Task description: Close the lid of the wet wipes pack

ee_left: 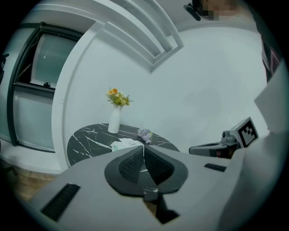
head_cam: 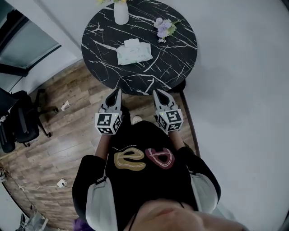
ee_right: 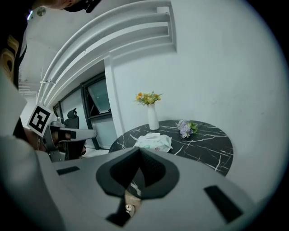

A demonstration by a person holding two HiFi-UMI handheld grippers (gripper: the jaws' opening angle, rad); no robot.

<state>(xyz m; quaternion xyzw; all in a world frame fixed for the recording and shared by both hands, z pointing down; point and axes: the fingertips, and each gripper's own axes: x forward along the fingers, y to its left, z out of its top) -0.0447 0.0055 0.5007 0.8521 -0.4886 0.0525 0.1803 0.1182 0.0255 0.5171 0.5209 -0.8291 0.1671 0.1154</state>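
Note:
The wet wipes pack [head_cam: 133, 52] is white and green and lies near the middle of the round black marble table [head_cam: 176, 58]. A white flap shows at its far end. The pack also appears in the left gripper view [ee_left: 126, 145] and the right gripper view [ee_right: 155, 141]. Both grippers hang side by side below the table's near edge, well short of the pack. My left gripper [head_cam: 118, 91] [ee_left: 143, 151] has its jaws closed together on nothing. My right gripper [head_cam: 156, 92] [ee_right: 138, 152] is shut and empty too.
A white vase [head_cam: 121, 12] with yellow flowers stands at the table's far edge. A small purple flower bunch [head_cam: 163, 28] lies at the far right. A black office chair [head_cam: 20, 122] stands on the wood floor at left. A white wall [head_cam: 239, 81] runs along the right.

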